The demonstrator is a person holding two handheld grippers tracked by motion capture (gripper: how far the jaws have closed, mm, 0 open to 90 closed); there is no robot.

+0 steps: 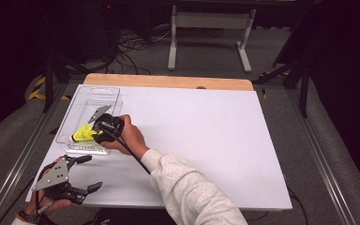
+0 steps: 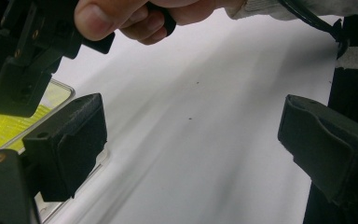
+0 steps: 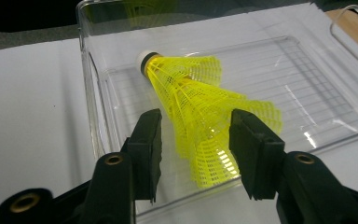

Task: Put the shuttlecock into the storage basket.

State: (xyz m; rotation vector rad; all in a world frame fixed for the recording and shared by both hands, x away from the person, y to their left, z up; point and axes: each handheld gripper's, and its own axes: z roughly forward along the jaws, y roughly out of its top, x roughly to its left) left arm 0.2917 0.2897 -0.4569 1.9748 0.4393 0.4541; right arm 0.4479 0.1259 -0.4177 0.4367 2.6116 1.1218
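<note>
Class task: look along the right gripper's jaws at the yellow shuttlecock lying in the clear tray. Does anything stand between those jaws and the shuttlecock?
Nothing visible does. The right gripper has its jaws open on either side of the yellow shuttlecock's skirt, not pressing it. The shuttlecock lies on its side inside the clear tray.

A white table top fills the middle of the high view, a few small dark specks on it in the left gripper view; a strip of bare wood runs along its far edge; grey carpeted floor lies around it, with metal rails running alongside on both sides; beyond the table stands a pale metal frame on two feet; black cables sprawl on the floor to its left; yellow-and-black tape marks the floor at the left.
</note>
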